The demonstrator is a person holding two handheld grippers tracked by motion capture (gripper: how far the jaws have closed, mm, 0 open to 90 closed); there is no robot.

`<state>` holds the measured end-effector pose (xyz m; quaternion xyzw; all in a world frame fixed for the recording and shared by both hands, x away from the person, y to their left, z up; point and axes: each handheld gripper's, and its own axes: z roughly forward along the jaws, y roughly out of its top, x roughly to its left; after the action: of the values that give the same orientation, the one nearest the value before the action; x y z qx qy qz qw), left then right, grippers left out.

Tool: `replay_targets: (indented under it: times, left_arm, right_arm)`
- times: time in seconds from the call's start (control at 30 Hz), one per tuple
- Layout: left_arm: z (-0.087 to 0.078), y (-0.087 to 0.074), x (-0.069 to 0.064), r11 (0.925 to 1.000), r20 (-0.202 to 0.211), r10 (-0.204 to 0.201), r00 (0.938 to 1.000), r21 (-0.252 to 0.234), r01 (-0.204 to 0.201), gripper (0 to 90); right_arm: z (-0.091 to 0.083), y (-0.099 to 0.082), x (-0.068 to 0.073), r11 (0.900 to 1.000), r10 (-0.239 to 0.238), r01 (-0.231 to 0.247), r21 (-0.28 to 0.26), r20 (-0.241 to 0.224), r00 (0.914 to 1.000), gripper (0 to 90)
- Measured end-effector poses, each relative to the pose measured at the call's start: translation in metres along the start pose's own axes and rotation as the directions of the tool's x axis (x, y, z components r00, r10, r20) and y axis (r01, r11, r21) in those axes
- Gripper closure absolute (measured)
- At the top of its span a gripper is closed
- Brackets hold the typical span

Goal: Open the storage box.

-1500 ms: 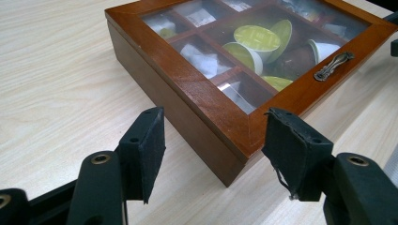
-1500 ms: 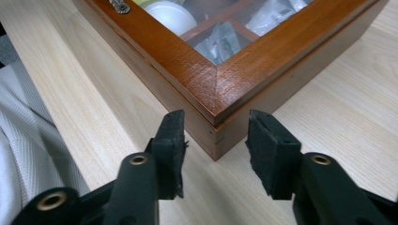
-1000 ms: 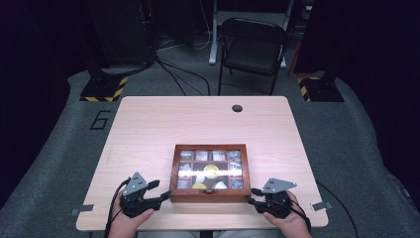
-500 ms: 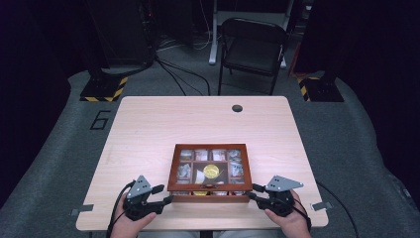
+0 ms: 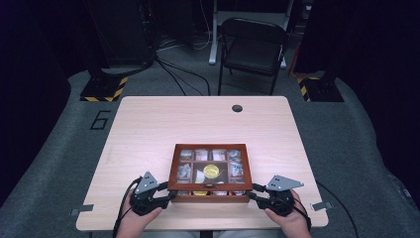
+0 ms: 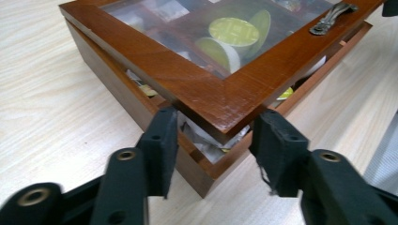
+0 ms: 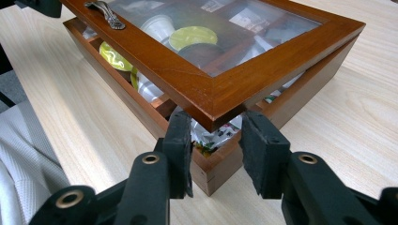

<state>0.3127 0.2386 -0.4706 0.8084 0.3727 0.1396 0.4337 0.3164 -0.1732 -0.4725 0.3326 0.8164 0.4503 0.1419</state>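
Pinching the front corners of the box lid (image 5: 210, 148) with left gripper (image 5: 166, 197) and right gripper (image 5: 253, 194); lifting evenly, keeping both sides level over the surface (image 5: 148, 124).

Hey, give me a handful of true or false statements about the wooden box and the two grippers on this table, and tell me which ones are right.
1. The wooden box has a glass-panelled lid. True.
2. The lid lies fully shut. False: its front edge is raised off the base.
3. The left gripper straddles a front corner of the box. True.
4. The right gripper rests by the table's far edge. False: it is at the box's other front corner.
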Motion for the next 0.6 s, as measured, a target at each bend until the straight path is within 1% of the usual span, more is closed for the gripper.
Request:
replay_targets:
  times: [0.07, 0.1, 0.13, 0.17, 0.2, 0.3, 0.33, 0.37, 0.4, 0.43, 0.47, 0.5, 0.53, 0.57, 0.6]
  left_arm:
    - [-0.002, 0.003, 0.0, 0.9999, -0.009, 0.008, 0.9999, -0.011, -0.008, 47.7]
    - [-0.002, 0.003, 0.0, 0.9999, -0.009, 0.008, 0.9999, -0.011, -0.008, 47.5]
    - [-0.002, 0.004, 0.0, 0.9998, -0.009, 0.0, 1.0, -0.022, 0.0, 46.8]
    - [-0.003, 0.007, 0.0, 0.9996, -0.014, 0.003, 0.9999, -0.027, -0.004, 46.3]
    - [-0.004, 0.008, 0.001, 0.9992, -0.024, 0.014, 0.9996, -0.036, -0.015, 45.4]
    - [-0.006, 0.013, 0.001, 0.9985, -0.027, 0.025, 0.9993, -0.048, -0.026, 45.0]
    - [-0.008, 0.016, 0.002, 0.9982, -0.022, 0.034, 0.9992, -0.049, -0.035, 45.0]
    - [-0.01, 0.02, 0.002, 0.9963, -0.037, 0.039, 0.9986, -0.076, -0.041, 45.0]
    - [-0.01, 0.02, 0.002, 0.9963, -0.037, 0.039, 0.9986, -0.076, -0.041, 45.0]
    - [-0.011, 0.024, 0.003, 0.9957, -0.037, 0.041, 0.9985, -0.081, -0.044, 45.1]
    - [-0.013, 0.029, 0.004, 0.9943, -0.043, 0.037, 0.9984, -0.098, -0.041, 45.1]
    - [-0.014, 0.033, 0.005, 0.9938, -0.043, 0.04, 0.9983, -0.102, -0.044, 45.0]
    - [-0.014, 0.033, 0.005, 0.9938, -0.043, 0.04, 0.9983, -0.102, -0.044, 45.0]
    - [-0.015, 0.04, 0.008, 0.993, -0.041, 0.043, 0.9982, -0.108, -0.048, 44.9]
    - [-0.016, 0.044, 0.008, 0.9921, -0.042, 0.044, 0.9981, -0.115, -0.049, 45.0]
  right_arm:
    - [-0.001, 0.002, -0.001, 0.9999, 0.002, -0.002, -0.013, 0.0, 1.0, 60.8]
    - [-0.001, 0.002, -0.001, 0.9999, 0.002, -0.002, -0.013, 0.0, 1.0, 60.8]
    - [-0.004, 0.005, -0.001, 0.9997, 0.005, -0.005, -0.022, 0.002, 1.0, 59.4]
    - [-0.004, 0.006, -0.001, 0.9997, 0.003, -0.003, -0.025, 0.011, 0.9999, 58.7]
    - [-0.005, 0.008, -0.001, 0.9997, 0.006, -0.005, -0.023, 0.012, 0.9999, 58.0]
    - [-0.007, 0.014, -0.002, 0.9992, 0.004, -0.004, -0.04, 0.02, 0.9998, 56.6]
    - [-0.007, 0.014, -0.002, 0.9992, 0.004, -0.004, -0.04, 0.02, 0.9998, 56.6]
    - [-0.009, 0.02, -0.004, 0.9985, 0.011, -0.01, -0.055, 0.016, 0.9998, 56.2]
    - [-0.009, 0.02, -0.004, 0.9985, 0.011, -0.01, -0.055, 0.016, 0.9998, 56.2]
    - [-0.01, 0.027, -0.006, 0.9979, 0.011, -0.01, -0.064, 0.02, 0.9997, 56.2]
    - [-0.011, 0.029, -0.006, 0.9978, 0.009, -0.008, -0.066, 0.021, 0.9997, 56.2]
    - [-0.011, 0.033, -0.007, 0.9974, 0.007, -0.006, -0.072, 0.018, 0.9998, 55.9]
    - [-0.011, 0.036, -0.008, 0.9971, 0.007, -0.006, -0.076, 0.024, 0.9997, 55.4]
    - [-0.011, 0.04, -0.009, 0.997, 0.006, -0.004, -0.078, 0.026, 0.9996, 54.8]
    - [-0.011, 0.044, -0.01, 0.9965, 0.009, -0.006, -0.083, 0.03, 0.9995, 54.1]
